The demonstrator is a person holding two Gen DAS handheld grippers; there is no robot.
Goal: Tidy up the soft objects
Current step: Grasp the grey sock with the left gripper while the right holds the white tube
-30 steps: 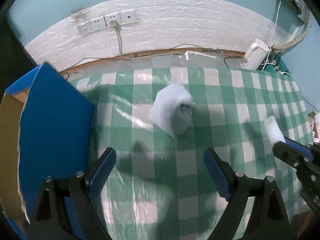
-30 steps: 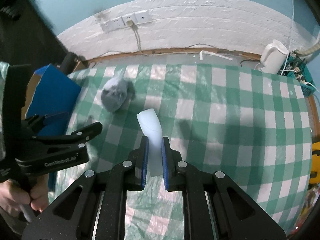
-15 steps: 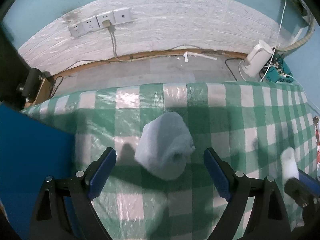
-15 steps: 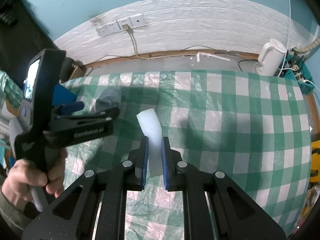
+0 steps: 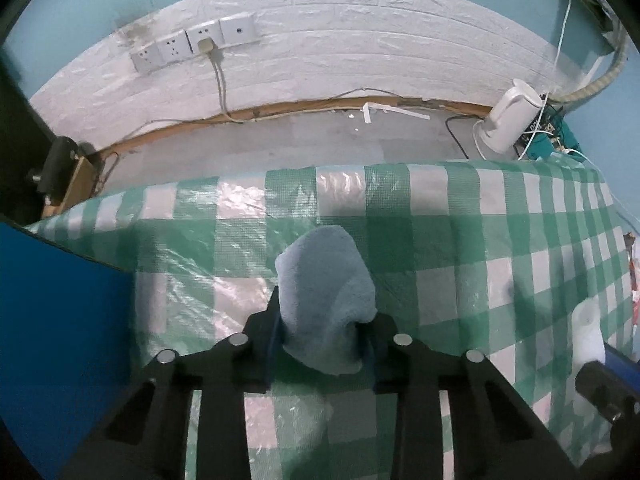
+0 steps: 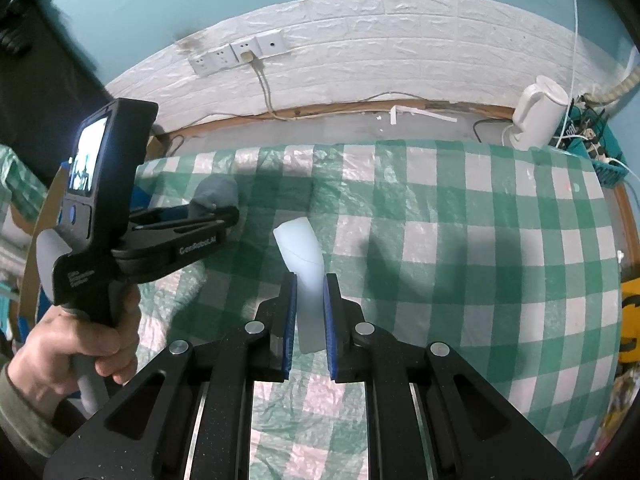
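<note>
Green-and-white checked tablecloth [image 5: 460, 248] under both grippers, white brick wall panel [image 5: 360, 40] beyond.

Left gripper [image 5: 322, 328] is clamped on the blue fuzzy cloth [image 5: 326, 300], which bulges forward out of its jaws — a blue box [image 5: 60, 320] sits to its left. Right gripper [image 6: 310, 312] is pinched tight on the white foam piece [image 6: 302, 252], which sticks out ahead between the blue pads [image 6: 290, 320].

A green and white checked cloth [image 5: 460, 248] covers the surface. Behind it is a white brick wall [image 5: 360, 44] with a row of sockets [image 5: 192, 46], and one cord [image 5: 220, 88] hangs down from them. A white kettle [image 5: 506, 118] stands at the back right.
</note>
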